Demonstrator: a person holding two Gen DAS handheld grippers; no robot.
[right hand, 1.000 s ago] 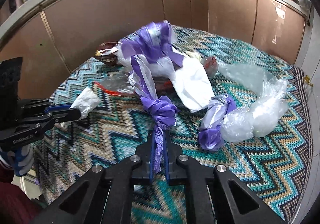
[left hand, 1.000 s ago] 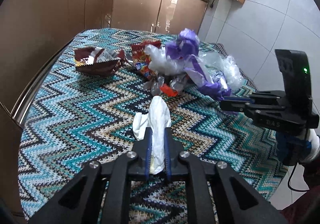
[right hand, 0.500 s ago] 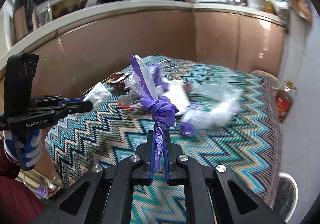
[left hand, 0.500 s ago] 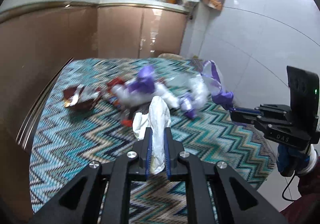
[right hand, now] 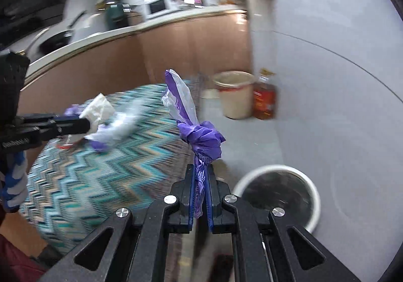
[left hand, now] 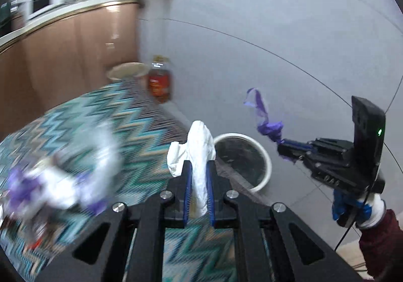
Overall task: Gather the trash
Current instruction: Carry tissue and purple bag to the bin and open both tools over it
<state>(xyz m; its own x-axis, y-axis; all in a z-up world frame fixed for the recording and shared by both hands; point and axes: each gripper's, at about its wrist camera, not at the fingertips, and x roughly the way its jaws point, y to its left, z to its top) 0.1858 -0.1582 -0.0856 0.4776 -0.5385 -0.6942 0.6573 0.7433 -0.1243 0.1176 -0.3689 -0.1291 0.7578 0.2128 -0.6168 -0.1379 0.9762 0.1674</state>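
Observation:
My left gripper [left hand: 199, 168] is shut on a crumpled white tissue [left hand: 199, 146] and holds it near the table's right edge. My right gripper [right hand: 201, 173] is shut on a knotted purple plastic bag scrap [right hand: 201, 135], held in the air. It also shows in the left wrist view [left hand: 282, 148] with the scrap [left hand: 269, 128]. A round white-rimmed trash bin [left hand: 264, 171] stands on the floor beyond both grippers; it also shows in the right wrist view [right hand: 312, 196]. More blurred wrappers and bags [left hand: 63, 181] lie on the zigzag tablecloth [left hand: 100, 115].
A cream bucket [right hand: 236, 98] and an amber bottle [right hand: 264, 100] stand on the floor by the grey tiled wall. Brown cabinets [right hand: 126, 70] with a counter run behind the table. The left gripper shows in the right wrist view [right hand: 85, 123].
Both grippers have swung right, away from the trash pile on the table, carrying the tissue and the purple scrap. The floor bin has come into view.

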